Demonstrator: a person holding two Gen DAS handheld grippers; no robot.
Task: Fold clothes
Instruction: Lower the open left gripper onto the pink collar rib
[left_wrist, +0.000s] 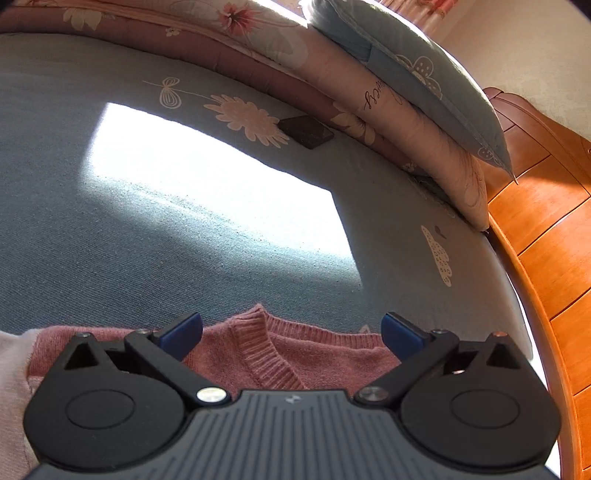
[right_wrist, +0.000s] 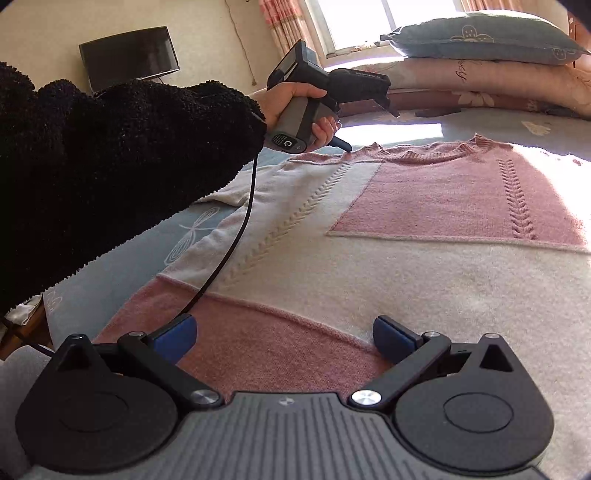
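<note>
A pink and cream knitted sweater (right_wrist: 388, 229) lies flat on the blue bedsheet, collar toward the pillows. In the left wrist view its ribbed collar (left_wrist: 258, 347) shows just beyond my left gripper (left_wrist: 291, 334), which stands open above the neckline with nothing between its blue pads. My right gripper (right_wrist: 282, 338) is open too, hovering over the pink hem band at the near end of the sweater. The right wrist view also shows the left gripper unit (right_wrist: 332, 92) held in a hand with a black fuzzy sleeve (right_wrist: 110, 162), above the sweater's left shoulder.
Blue flowered bedsheet (left_wrist: 184, 229) with a bright sun patch. Folded quilts and a blue pillow (left_wrist: 424, 81) are stacked at the head end. A dark flat object (left_wrist: 306, 131) lies near the quilts. Wooden bed frame (left_wrist: 546, 240) on the right. A TV (right_wrist: 129, 55) hangs on the wall.
</note>
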